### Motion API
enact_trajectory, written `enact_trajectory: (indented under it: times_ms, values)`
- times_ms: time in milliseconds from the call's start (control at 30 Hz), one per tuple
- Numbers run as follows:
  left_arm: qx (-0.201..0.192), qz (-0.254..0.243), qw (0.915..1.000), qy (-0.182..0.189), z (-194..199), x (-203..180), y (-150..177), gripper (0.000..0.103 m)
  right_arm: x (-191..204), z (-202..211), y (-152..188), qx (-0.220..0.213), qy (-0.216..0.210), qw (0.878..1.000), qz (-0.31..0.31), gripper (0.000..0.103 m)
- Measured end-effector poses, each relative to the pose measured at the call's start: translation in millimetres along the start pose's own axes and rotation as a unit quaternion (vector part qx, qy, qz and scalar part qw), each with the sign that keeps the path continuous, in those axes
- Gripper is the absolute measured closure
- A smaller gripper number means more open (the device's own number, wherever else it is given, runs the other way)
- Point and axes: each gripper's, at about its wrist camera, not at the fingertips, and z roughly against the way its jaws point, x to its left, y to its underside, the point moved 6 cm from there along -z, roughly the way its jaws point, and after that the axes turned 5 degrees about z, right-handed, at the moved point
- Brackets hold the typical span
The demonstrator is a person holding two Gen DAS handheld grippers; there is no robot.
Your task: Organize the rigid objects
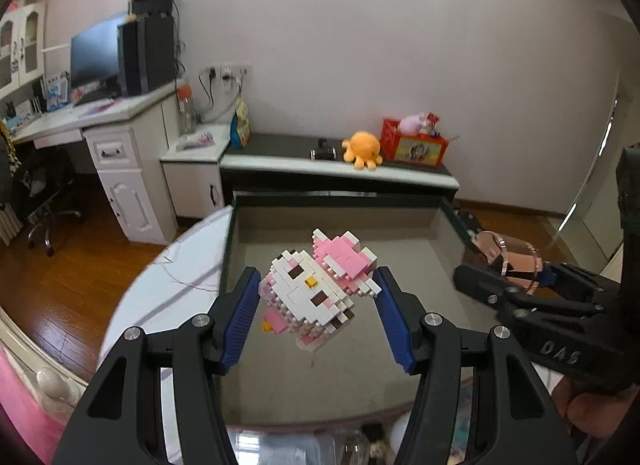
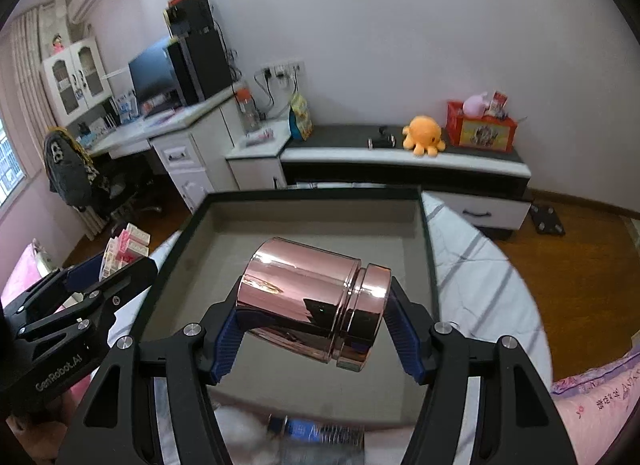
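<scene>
My left gripper (image 1: 316, 297) is shut on a pink and white brick-built cat figure (image 1: 316, 285) and holds it tilted above the grey-floored open box (image 1: 400, 221). My right gripper (image 2: 312, 313) is shut on a shiny rose-gold metal canister (image 2: 312, 297), held on its side above the same box (image 2: 308, 217). The right gripper and the canister (image 1: 508, 261) also show in the left wrist view at the box's right edge. The left gripper (image 2: 100, 281) with the figure (image 2: 124, 249) shows at the left in the right wrist view.
The box lies on a bed with a white striped sheet (image 2: 472, 261). Behind it stands a low cabinet (image 2: 400, 161) with an orange plush octopus (image 2: 424, 133) and a red crate (image 2: 480, 129). A white desk (image 1: 100, 121) with a monitor is at the left. Blurred items lie near the front (image 2: 316, 433).
</scene>
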Motion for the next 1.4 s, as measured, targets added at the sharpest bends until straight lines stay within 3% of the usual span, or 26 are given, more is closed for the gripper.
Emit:
enact_trajectory:
  times_ms: [233,367,433,500,600,700,767,1033,1400]
  values:
    - [0.073,0.003,0.9973,-0.004,-53,3,12,0.044,-8,-53,13,0.073,0.003,0.997,-0.002,0.037]
    - [0.116,0.001,0.9932,-0.012,-70,6,20,0.043,-10,-62,17,0.100,0.002,0.995,-0.002,0.037]
    - [0.117,-0.003,0.9929,-0.022,-72,7,22,0.032,-11,-65,18,0.108,0.001,0.994,-0.004,0.037]
    - [0.107,-0.001,0.9939,-0.027,-68,9,20,0.013,-12,-65,19,0.109,0.005,0.994,-0.004,0.035]
    - [0.093,0.005,0.9954,-0.025,-59,12,16,0.007,-17,-63,18,0.107,0.009,0.994,-0.016,0.019]
    - [0.071,0.008,0.9972,-0.022,-44,14,13,0.003,-18,-56,17,0.105,0.001,0.994,-0.026,0.012]
    - [0.052,0.014,0.9984,-0.015,-30,18,8,0.001,-18,-44,15,0.091,0.014,0.995,-0.027,0.000]
    - [-0.030,0.027,0.9990,-0.018,53,24,5,0.000,-12,30,9,-0.006,0.029,0.998,-0.048,0.000]
    - [-0.074,0.016,0.9958,-0.052,130,22,30,0.000,3,134,40,-0.115,0.065,0.990,-0.055,0.000]
